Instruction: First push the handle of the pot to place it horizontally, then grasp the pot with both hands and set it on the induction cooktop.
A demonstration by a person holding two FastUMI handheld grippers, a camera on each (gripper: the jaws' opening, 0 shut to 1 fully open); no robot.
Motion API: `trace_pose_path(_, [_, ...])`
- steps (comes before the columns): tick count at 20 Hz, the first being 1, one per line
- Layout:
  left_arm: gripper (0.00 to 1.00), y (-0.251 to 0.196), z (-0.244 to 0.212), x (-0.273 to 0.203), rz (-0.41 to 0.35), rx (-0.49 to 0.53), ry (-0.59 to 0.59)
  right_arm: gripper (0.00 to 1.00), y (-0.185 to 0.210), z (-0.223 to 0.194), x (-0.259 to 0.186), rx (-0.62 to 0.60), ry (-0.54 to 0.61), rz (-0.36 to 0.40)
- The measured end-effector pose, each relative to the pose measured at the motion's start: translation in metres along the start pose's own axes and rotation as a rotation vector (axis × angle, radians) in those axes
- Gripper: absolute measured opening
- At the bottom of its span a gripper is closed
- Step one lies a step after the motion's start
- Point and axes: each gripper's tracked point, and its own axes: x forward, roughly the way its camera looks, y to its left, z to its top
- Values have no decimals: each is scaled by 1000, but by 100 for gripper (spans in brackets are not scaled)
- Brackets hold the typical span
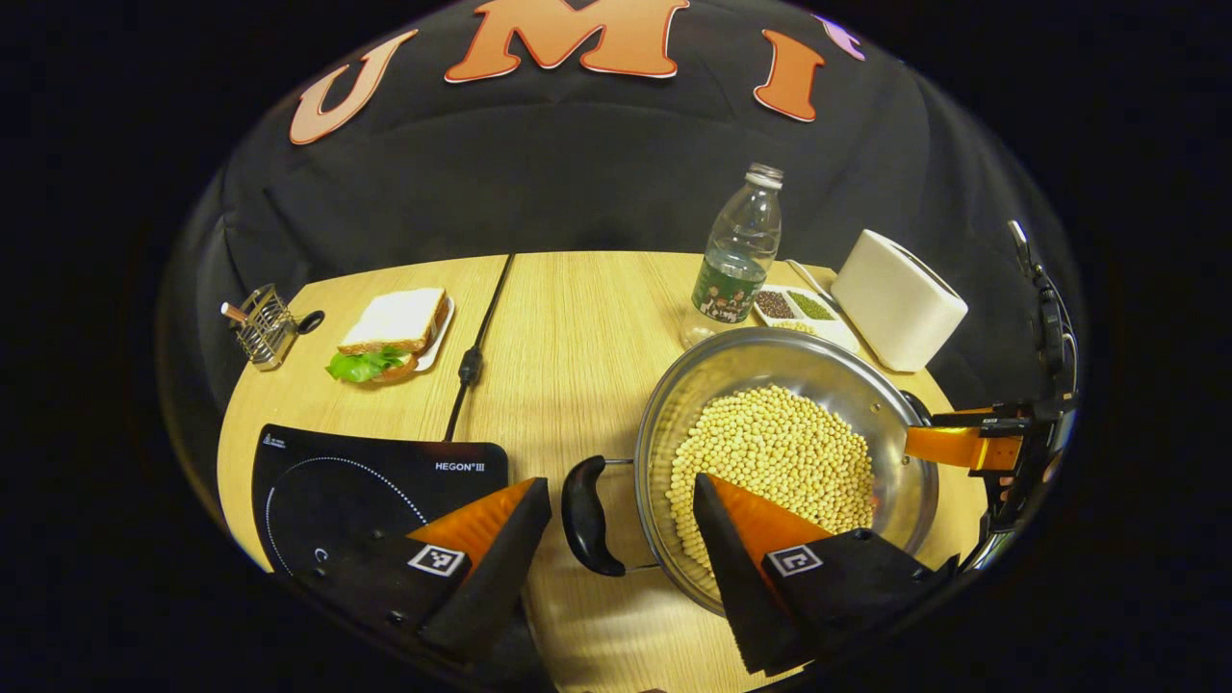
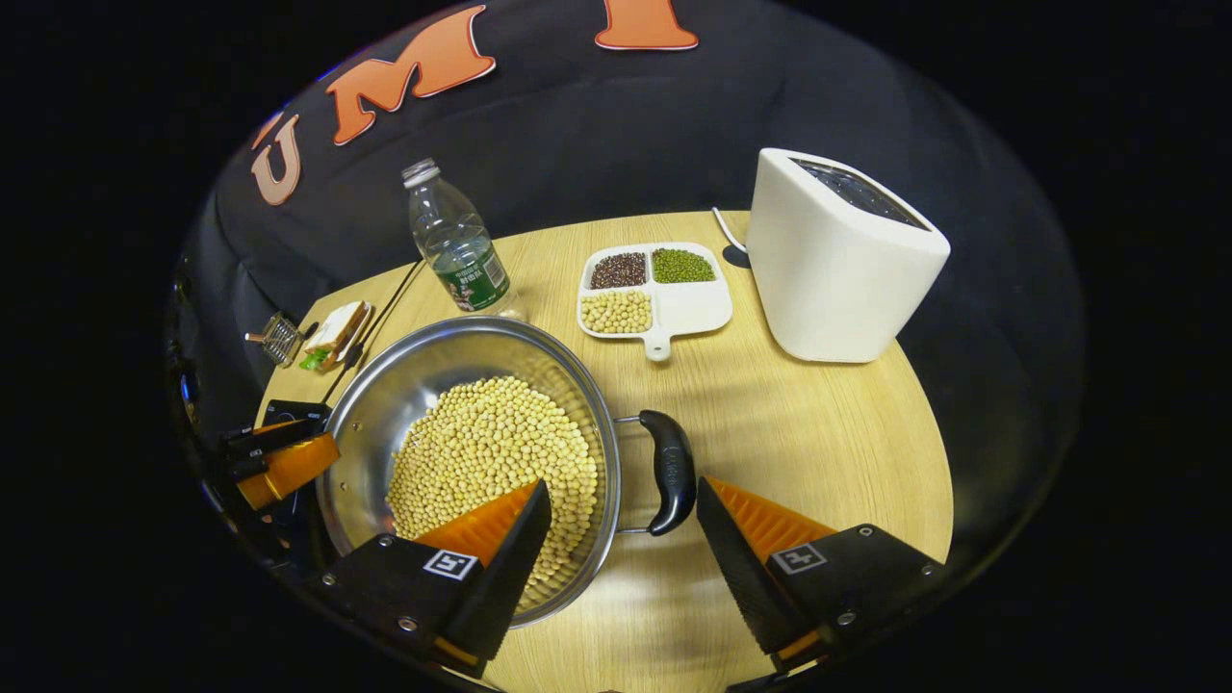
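Soybeans are filling the bottom of the steel pot, which is sitting on the round wooden surface, to the right of the induction cooktop and not on it. One black side handle is sticking out flat toward the cooktop, its grip lying crosswise to the rim. In the right gripper view the opposite handle is lying flat as well, pointing away from the pot toward the right side of the surface, so the two handles are making a left-right axis through the pot.

Left claw is hanging wide open around the left handle, one finger over the cooktop's edge and the other over the beans, neither pressing on it. Right claw is likewise spread open around the right handle, one finger above the beans and one above bare wood.

Farther back, a divided dish is holding dark beans, green beans and pale beans in separate compartments, between a plastic bottle and a white toaster. At the far left a sandwich is resting on a plate beside a small wire holder.
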Motion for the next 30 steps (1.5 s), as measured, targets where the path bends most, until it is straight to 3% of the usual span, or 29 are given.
trace_pose_path(6, [99, 19, -5, 24, 89, 33, -11, 93, -7, -5, 22, -12, 22, -40])
trace_pose_path(11, [89, 14, -9, 39, 85, 24, -7, 89, -8, -10, 39, -5, 47, -53])
trace_pose_path(13, [93, 9, -14, 48, 74, 21, 2, 88, -15, -8, 46, 2, 43, -79])
trace_pose_path(14, [83, 8, -16, 50, 65, 10, 6, 87, -13, -10, 47, 19, 47, -66])
trace_pose_path(24, [74, 7, -11, 52, 64, -3, -42, 58, -2, -18, 45, 74, 67, -31])
trace_pose_path(25, [74, 7, -11, 52, 64, -7, -43, 51, -3, -20, 44, 70, 62, -37])
trace_pose_path(30, [72, 4, -13, 42, 59, -31, -48, 54, -3, -20, 25, 49, 24, -77])
